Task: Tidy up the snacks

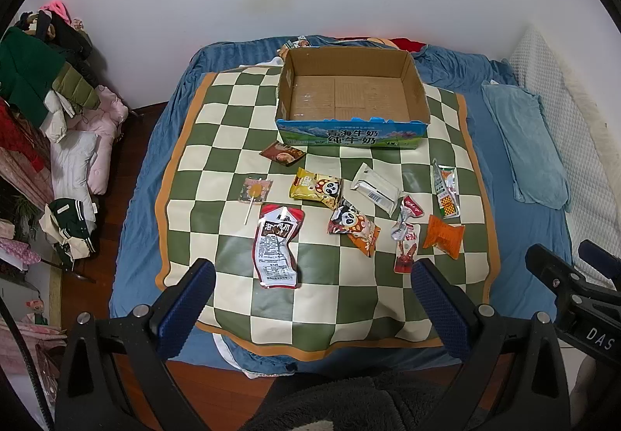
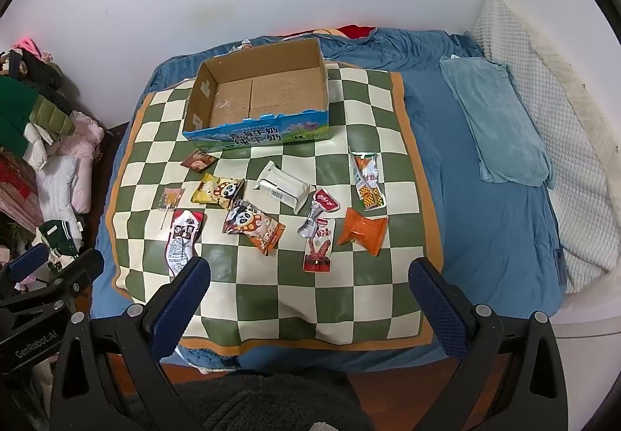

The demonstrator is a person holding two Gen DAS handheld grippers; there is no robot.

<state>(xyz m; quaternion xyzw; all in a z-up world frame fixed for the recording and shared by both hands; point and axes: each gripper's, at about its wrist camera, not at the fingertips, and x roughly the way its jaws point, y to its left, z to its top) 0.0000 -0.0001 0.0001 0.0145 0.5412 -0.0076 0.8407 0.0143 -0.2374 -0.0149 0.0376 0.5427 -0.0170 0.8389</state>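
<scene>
An empty cardboard box with a blue printed front stands at the far side of a green-and-cream checked mat spread on a bed. Several snack packets lie loose in front of it: a red-and-white pouch, a lollipop, two panda packets, a white pack and an orange packet. My left gripper and right gripper hang open above the mat's near edge, with nothing between their fingers.
A blue sheet covers the bed, with a folded light-blue towel and a white quilted pillow on the right. Piled clothes and pillows fill the left side, above wooden floor. A white wall stands behind.
</scene>
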